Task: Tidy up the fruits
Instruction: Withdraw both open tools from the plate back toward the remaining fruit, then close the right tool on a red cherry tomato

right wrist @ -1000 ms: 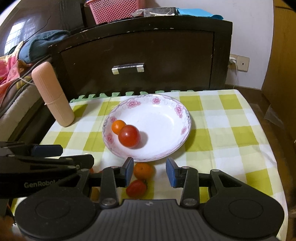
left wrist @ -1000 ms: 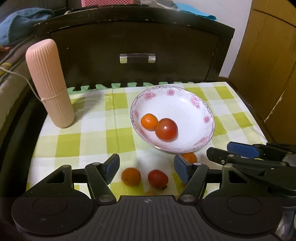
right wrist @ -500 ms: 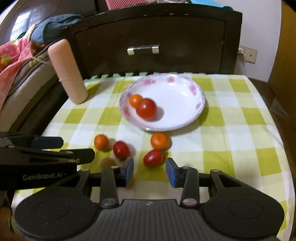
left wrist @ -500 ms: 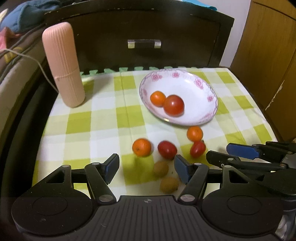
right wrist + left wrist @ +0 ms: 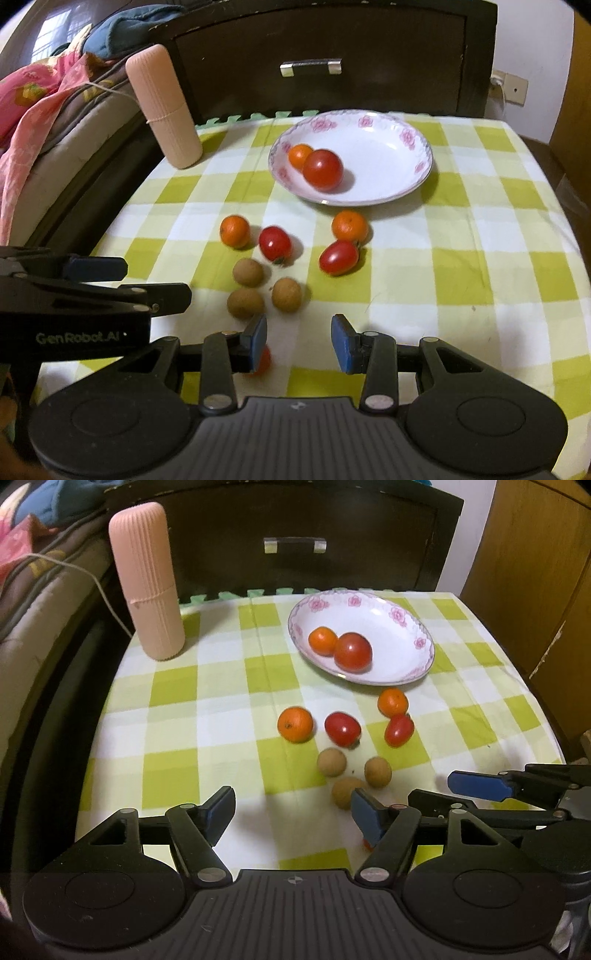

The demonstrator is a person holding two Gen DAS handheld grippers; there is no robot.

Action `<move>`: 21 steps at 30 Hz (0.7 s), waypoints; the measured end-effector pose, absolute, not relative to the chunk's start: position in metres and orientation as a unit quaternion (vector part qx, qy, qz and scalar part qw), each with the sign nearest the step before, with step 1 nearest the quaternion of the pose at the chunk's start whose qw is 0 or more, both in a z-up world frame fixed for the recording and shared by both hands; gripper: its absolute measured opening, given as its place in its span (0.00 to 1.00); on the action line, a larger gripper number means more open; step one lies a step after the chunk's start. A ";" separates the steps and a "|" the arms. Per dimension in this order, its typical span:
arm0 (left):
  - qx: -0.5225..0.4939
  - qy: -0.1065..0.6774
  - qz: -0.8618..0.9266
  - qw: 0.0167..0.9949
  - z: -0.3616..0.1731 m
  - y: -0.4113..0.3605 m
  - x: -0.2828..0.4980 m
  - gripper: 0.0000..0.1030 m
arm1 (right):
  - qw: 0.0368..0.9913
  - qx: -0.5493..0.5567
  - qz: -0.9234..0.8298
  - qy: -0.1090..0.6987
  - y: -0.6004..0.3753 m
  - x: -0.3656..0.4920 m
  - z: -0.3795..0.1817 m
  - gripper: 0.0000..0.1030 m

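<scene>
Two fruits sit in the flowered white dish [image 5: 413,147]: one small orange [image 5: 300,155] and one round tomato [image 5: 323,170], touching each other at the dish's left side. On the green-and-white checked cloth [image 5: 461,258] in front of it we count two more oranges, one to the left [image 5: 235,230] and one just below the dish rim [image 5: 349,226]. We count two loose tomatoes as well: one [image 5: 274,243] beside the left orange, and one oval tomato [image 5: 338,257] touching the right orange. Nearer to us lie three brown round fruits [image 5: 248,272] [image 5: 286,294] [image 5: 245,302] in a tight cluster. One further reddish fruit [image 5: 263,360] peeks out behind a blue pad; we cannot tell what kind it is.

One ribbed pink cylinder [image 5: 147,579] stands upright at the cloth's far left corner, in front of a dark wooden drawer front [image 5: 332,55].

Our left gripper [image 5: 291,810] has its jaws spread wide over the near edge of the cloth, with nothing between them. Our right gripper [image 5: 298,341] is also parted and empty, hovering just short of the brown cluster.
</scene>
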State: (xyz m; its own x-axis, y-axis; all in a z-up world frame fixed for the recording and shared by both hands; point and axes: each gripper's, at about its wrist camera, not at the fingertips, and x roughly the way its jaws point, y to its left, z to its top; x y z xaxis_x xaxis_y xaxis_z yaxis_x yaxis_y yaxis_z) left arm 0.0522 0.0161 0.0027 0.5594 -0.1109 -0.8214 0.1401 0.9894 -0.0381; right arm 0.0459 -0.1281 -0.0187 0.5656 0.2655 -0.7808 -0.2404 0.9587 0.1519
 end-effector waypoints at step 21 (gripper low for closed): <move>-0.002 0.466 -0.057 0.883 0.004 0.029 0.048 0.76 | 0.867 -0.026 0.168 0.468 -0.095 0.040 -0.047 0.37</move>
